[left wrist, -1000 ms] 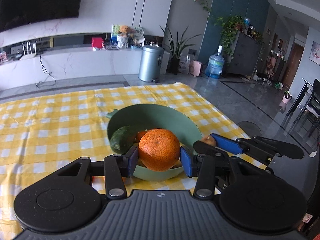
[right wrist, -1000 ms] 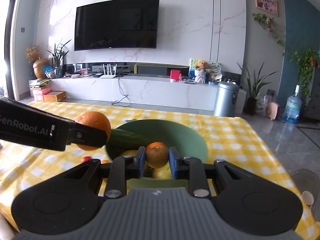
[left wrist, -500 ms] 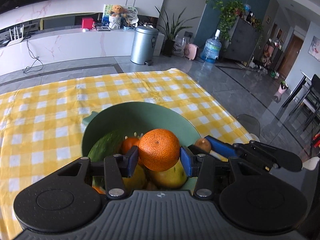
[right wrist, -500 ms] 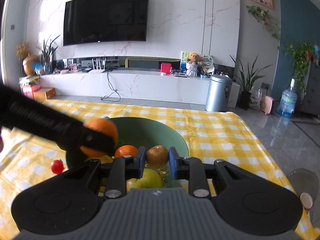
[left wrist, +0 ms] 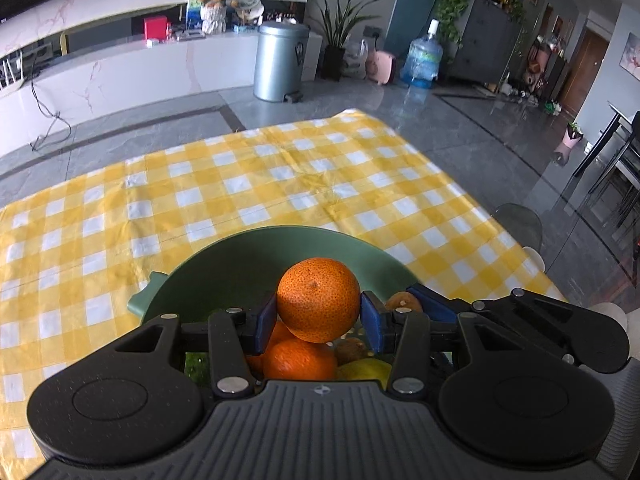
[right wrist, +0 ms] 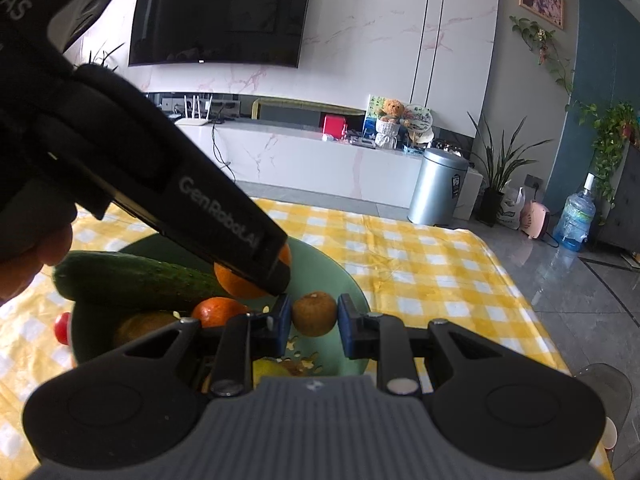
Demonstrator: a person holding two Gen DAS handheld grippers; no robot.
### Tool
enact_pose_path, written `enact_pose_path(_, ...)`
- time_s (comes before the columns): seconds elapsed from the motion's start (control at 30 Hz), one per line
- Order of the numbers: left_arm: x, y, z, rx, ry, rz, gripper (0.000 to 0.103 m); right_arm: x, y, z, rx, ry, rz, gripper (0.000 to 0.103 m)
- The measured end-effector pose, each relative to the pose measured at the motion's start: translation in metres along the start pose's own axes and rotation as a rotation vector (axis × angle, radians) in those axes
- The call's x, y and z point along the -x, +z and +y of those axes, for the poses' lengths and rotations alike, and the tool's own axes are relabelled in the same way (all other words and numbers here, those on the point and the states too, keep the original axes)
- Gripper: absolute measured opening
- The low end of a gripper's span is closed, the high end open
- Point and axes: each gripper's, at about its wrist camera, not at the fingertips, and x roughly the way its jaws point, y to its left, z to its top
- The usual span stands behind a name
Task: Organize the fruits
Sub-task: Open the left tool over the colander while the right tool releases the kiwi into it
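Note:
My left gripper is shut on a large orange, which hangs just above the fruit heaped in the green bowl. Beneath it lie another orange and a yellow fruit. In the right wrist view, my right gripper is shut on a small brown round fruit over the bowl. A cucumber rests across the bowl's left side beside a tangerine. The left gripper's finger crosses that view and partly hides the big orange.
A yellow checked cloth covers the table. A red cherry tomato lies on it, left of the bowl. The table's right edge drops to grey floor. A person's hand shows at far left.
Both grippers have moved forward and lower over the bowl, each still holding its fruit. The left gripper has tilted further downward, so the bowl's contents now sit directly under the orange.

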Motion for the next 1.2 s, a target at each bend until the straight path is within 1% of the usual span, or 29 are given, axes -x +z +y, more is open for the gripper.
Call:
enact_pose_path(0.13, -0.009, 0.0, 0.006, -0.002, -0.008, 0.02, 0.051, -0.004, -0.001, 0.0, -0.009, 0.012, 0.016, 0.021)
enact_pose_path(0.4, -0.023, 0.001, 0.011, 0.031, -0.031, 0.044, 0.051, -0.006, -0.002, -0.001, -0.019, 0.014, 0.029, 0.021)
enact_pose_path(0.47, -0.025, 0.0, 0.012, 0.04, -0.035, 0.048, 0.051, -0.012, 0.001, -0.005, -0.019, 0.013, 0.034, 0.021)
enact_pose_path(0.7, -0.024, -0.005, 0.012, 0.047, -0.04, 0.056, 0.051, -0.015, 0.001, -0.005, -0.023, 0.015, 0.042, 0.021)
enact_pose_path(0.8, -0.02, -0.005, 0.011, 0.045, -0.036, 0.052, 0.053, -0.016, 0.001, -0.005, -0.024, 0.013, 0.045, 0.021)
enact_pose_path(0.83, -0.016, -0.004, 0.01, 0.041, -0.034, 0.046, 0.053, -0.016, 0.0, -0.006, -0.026, 0.012, 0.044, 0.021)
enact_pose_path(0.93, -0.001, -0.006, 0.006, 0.021, -0.027, 0.005, 0.058, -0.017, 0.001, -0.008, -0.041, 0.012, 0.043, 0.021)
enact_pose_path(1.07, 0.023, -0.011, 0.005, 0.021, 0.038, -0.054, 0.059, -0.017, 0.001, -0.01, -0.063, 0.028, 0.047, 0.021)
enact_pose_path(1.2, 0.052, -0.022, 0.007, 0.048, 0.067, -0.124, 0.059, -0.018, 0.001, -0.01, -0.076, 0.041, 0.058, 0.021)
